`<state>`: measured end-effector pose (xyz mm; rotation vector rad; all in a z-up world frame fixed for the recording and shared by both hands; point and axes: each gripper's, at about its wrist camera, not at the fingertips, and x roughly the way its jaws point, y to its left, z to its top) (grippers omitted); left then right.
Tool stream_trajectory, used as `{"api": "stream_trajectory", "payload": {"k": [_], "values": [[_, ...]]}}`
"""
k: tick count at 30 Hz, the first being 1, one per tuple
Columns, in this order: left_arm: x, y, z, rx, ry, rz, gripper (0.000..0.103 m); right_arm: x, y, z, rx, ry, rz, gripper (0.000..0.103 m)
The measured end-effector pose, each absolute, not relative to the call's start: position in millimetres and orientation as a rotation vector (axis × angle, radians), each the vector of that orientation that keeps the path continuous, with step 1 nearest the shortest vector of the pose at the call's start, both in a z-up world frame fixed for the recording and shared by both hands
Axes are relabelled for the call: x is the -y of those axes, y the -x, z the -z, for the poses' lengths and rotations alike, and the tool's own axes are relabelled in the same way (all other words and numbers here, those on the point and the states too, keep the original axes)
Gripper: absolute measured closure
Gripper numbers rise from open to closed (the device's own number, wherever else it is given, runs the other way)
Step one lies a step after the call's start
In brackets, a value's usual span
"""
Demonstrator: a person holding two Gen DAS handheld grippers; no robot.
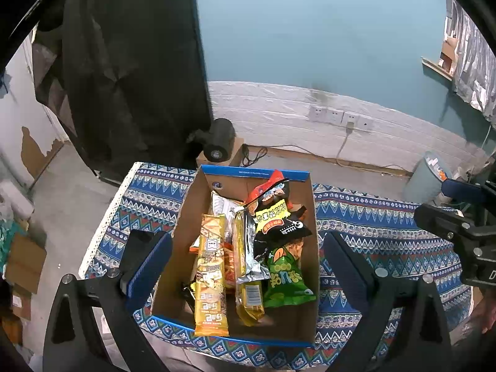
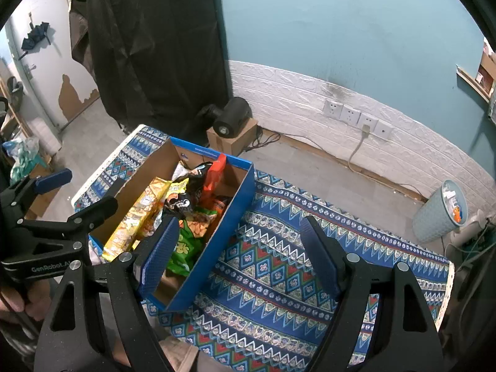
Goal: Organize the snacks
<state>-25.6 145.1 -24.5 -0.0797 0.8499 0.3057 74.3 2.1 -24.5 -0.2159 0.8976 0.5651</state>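
Two grippers hang over the bench, both tilted downward. The left gripper [image 1: 248, 266] has its jaws spread wide, one blue pad on either side of the cardboard box [image 1: 305, 204], straddling it without pressing on the walls; nothing is clamped. The right gripper [image 2: 240, 257] has its jaws apart too, with nothing between them but patterned cloth; its left pad sits over the near corner of the box, and whether it touches the rim I cannot tell.

The box, open-topped and blue on the outside, stands on the bench with the snacks packed inside. A long yellow cracker pack [image 1: 210, 276] lies along the left side, its near end reaching over the front rim. Just beside it lies a second yellow pack [image 1: 248, 291] with a silver wrapper [image 1: 252, 248] across it. A green bag [image 1: 286, 276] lies at the right, a black bag with a yellow label [image 1: 274, 214] behind it, and a red-orange packet [image 1: 268, 186] sticks up near the far wall.

The bench is covered by a blue, zigzag-patterned cloth [image 2: 279, 266]. Beyond it, on the floor, a black cylindrical device [image 2: 232, 117] rests on a small carton [image 2: 235, 142], a row of wall sockets [image 2: 356, 116] has one plug in, and a pale wastebasket [image 2: 437, 217] stands well off to the right. A dark curtain [image 2: 155, 46] hangs at the left.
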Motion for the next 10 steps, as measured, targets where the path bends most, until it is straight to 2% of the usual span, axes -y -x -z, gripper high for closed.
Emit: {"api": "stream_trajectory", "payload": {"k": [10], "values": [[-142.9,27.9,22.9,-0.835,0.077,-0.306,0.004,-1.7,-74.7,25.4,-0.901,0.215,-0.565,0.023]]}}
